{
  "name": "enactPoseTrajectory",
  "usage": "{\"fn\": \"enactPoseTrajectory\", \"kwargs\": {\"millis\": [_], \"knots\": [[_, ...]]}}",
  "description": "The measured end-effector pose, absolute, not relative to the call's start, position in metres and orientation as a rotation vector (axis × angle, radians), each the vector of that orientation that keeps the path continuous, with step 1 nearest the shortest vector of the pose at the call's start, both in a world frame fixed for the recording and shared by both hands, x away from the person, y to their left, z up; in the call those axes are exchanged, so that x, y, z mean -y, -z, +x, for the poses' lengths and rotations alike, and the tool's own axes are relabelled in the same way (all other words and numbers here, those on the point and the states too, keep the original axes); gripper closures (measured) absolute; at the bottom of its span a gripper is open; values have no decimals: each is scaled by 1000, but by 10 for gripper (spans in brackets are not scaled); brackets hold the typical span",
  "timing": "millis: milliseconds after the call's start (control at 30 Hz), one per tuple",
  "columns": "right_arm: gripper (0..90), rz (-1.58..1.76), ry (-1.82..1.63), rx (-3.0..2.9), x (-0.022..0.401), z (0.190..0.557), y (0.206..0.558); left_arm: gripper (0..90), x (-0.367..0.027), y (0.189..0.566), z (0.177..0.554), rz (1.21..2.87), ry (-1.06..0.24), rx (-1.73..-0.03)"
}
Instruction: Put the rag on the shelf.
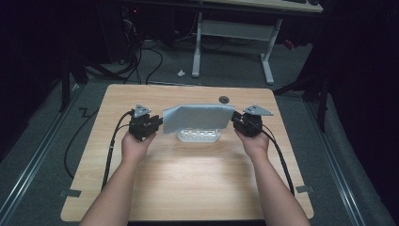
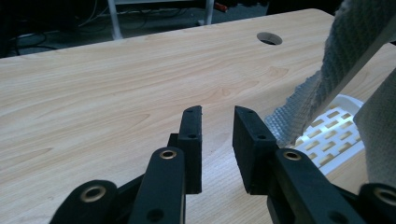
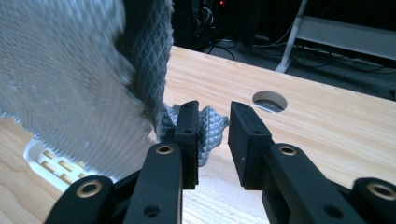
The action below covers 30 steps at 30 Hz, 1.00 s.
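Note:
A grey waffle-weave cloth [image 1: 197,117] hangs spread between my two grippers, above a white slotted tray [image 1: 199,136]. My left gripper [image 1: 159,123] is at the cloth's left edge. In the left gripper view its jaws [image 2: 218,112] stand apart with bare table between them, and the cloth [image 2: 327,70] hangs just outside the right jaw. My right gripper [image 1: 235,123] is at the cloth's right edge. In the right gripper view its jaws [image 3: 214,106] are also apart, with a corner of the cloth [image 3: 210,126] poking loosely into the gap. The hanging cloth looks blurred there.
The wooden table [image 1: 188,179] has a round cable hole [image 1: 224,99] behind the cloth. The tray [image 2: 336,135] lies right beneath the cloth. Beyond the far edge are a desk frame [image 1: 233,35] and cables on the floor.

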State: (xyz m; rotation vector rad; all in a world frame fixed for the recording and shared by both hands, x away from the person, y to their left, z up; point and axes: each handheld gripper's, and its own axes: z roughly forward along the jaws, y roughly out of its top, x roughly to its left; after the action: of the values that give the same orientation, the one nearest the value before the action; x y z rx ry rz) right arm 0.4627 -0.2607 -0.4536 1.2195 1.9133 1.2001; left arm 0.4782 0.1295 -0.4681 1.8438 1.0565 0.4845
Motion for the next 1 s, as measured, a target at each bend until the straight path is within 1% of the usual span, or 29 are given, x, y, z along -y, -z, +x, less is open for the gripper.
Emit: {"fn": "enactPoseTrajectory", "kwargs": {"millis": [200, 400, 667, 1000], "knots": [[720, 1231, -1207, -1887, 267, 461, 451, 728, -132, 467, 478, 1841, -490, -1061], [698, 1260, -1197, -1887, 273, 462, 456, 727, -132, 466, 478, 1844, -496, -1059], [696, 1262, -1177, -1878, 276, 462, 456, 726, -132, 467, 477, 1849, -501, -1059], [683, 1267, -1141, -1862, 288, 460, 452, 723, -146, 466, 475, 1841, -519, -1077]]}}
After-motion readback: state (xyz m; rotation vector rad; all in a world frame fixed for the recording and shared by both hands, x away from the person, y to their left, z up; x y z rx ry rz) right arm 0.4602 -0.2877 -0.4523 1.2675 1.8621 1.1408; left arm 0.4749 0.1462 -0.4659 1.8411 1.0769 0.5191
